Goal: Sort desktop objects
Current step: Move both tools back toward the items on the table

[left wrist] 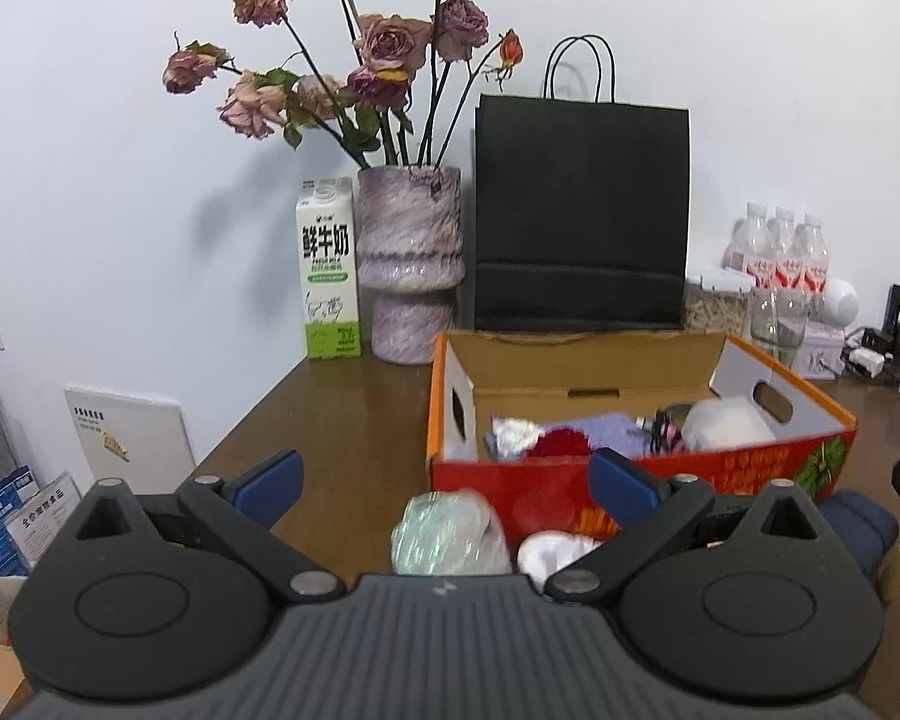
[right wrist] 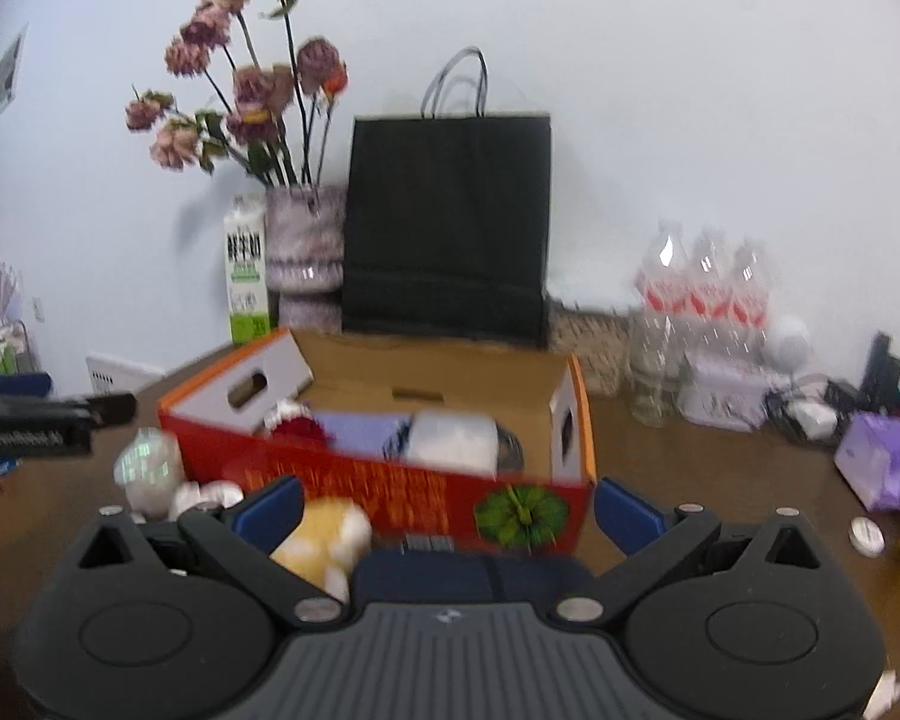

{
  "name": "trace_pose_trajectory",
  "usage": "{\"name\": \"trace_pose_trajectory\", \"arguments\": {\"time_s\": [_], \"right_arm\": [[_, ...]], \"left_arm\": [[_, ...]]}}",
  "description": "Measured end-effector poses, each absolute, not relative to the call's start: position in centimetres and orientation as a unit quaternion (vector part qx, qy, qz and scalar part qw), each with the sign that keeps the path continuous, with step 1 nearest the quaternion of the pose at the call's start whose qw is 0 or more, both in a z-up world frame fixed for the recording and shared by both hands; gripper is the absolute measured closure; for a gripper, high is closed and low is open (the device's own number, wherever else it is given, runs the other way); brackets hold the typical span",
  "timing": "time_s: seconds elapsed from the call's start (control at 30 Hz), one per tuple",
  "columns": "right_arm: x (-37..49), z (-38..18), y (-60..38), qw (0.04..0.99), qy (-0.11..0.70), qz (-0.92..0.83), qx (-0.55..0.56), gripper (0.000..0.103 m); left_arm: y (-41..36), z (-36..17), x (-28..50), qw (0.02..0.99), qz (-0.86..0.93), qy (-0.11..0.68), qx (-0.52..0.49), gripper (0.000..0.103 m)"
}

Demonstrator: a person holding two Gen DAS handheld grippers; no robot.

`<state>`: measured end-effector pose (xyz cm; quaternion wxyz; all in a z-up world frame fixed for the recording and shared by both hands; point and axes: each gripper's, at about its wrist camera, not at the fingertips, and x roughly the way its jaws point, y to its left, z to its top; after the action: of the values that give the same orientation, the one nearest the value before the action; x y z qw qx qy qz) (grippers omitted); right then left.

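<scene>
A red and orange cardboard box [left wrist: 750, 468] stands open on the brown table, and it also shows in the right wrist view [right wrist: 390, 486]. It holds white, red and purple soft items. My left gripper [left wrist: 444, 480] is open and empty above a shiny iridescent wrapped item [left wrist: 450, 531] and a white item [left wrist: 555, 549] in front of the box. My right gripper [right wrist: 447, 507] is open and empty above a dark blue item [right wrist: 468, 576], with a yellow and white plush [right wrist: 327, 534] by its left finger. The left gripper shows at the left of the right wrist view [right wrist: 42, 417].
Against the wall stand a milk carton [left wrist: 329, 270], a vase of dried roses [left wrist: 411, 270], a black paper bag [left wrist: 582, 216] and water bottles [left wrist: 780, 252]. A purple packet [right wrist: 888, 456], a white disc [right wrist: 866, 536] and cables lie at the right. The table's left edge drops off.
</scene>
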<state>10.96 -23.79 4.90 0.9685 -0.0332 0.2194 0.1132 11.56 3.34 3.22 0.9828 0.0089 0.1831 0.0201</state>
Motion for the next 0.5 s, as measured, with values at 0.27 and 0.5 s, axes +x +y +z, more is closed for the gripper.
{"name": "trace_pose_trajectory", "arguments": {"time_s": [0.27, 0.5], "right_arm": [[8.8, 1.7, -26.2, 0.960, 0.266, 0.083, -0.035, 0.000], [8.5, -0.8, -27.7, 0.952, 0.298, 0.064, -0.024, 0.001]], "left_arm": [[4.1, 1.4, 9.2, 0.977, 0.027, 0.211, 0.011, 0.000], [4.4, 0.1, 8.6, 0.973, 0.028, 0.230, 0.011, 0.000]]}}
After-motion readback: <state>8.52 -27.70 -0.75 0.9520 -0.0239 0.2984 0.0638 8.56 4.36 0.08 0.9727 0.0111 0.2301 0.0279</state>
